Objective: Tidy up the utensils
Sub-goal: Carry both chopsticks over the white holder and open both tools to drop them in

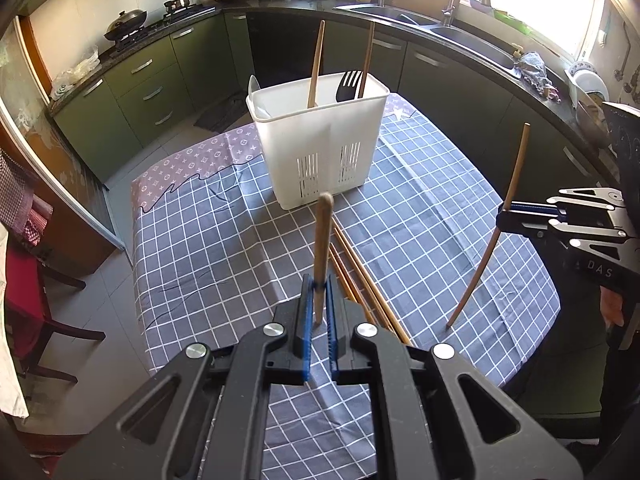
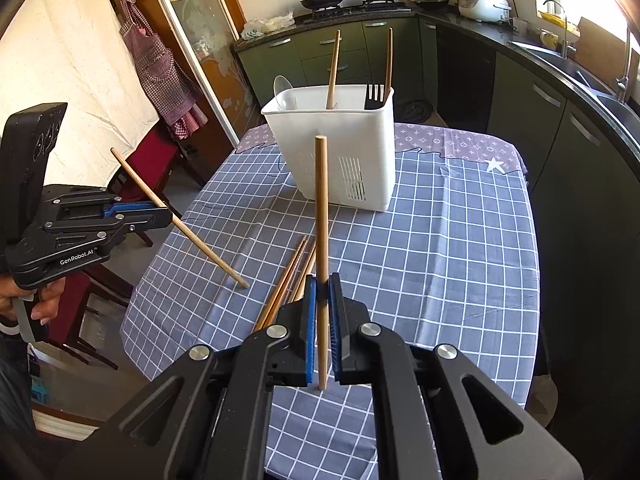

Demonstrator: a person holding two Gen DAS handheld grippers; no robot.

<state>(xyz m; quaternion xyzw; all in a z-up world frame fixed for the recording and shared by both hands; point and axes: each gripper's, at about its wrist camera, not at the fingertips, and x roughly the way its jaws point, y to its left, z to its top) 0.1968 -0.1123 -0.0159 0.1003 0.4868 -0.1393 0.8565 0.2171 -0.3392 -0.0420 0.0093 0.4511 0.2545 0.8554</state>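
Observation:
A white utensil holder (image 1: 320, 144) (image 2: 340, 152) stands on the far part of the checked tablecloth, holding two wooden chopsticks, a black fork (image 1: 349, 85) and a white spoon (image 2: 283, 90). My left gripper (image 1: 319, 286) is shut on a wooden chopstick (image 1: 322, 248), held upright with its tip on the cloth; it also shows in the right wrist view (image 2: 164, 213). My right gripper (image 2: 323, 286) is shut on another wooden chopstick (image 2: 321, 216), upright, tip on the cloth; it shows at the right of the left wrist view (image 1: 505, 216). Several loose chopsticks (image 1: 360, 280) (image 2: 290, 280) lie on the cloth between the grippers.
The table (image 1: 440, 208) stands in a kitchen with dark green cabinets, a sink (image 1: 460, 36) and a stove with pans (image 1: 128, 24) behind it. A red chair (image 2: 152, 160) stands at the table's left side. An apron (image 2: 160, 68) hangs on the door.

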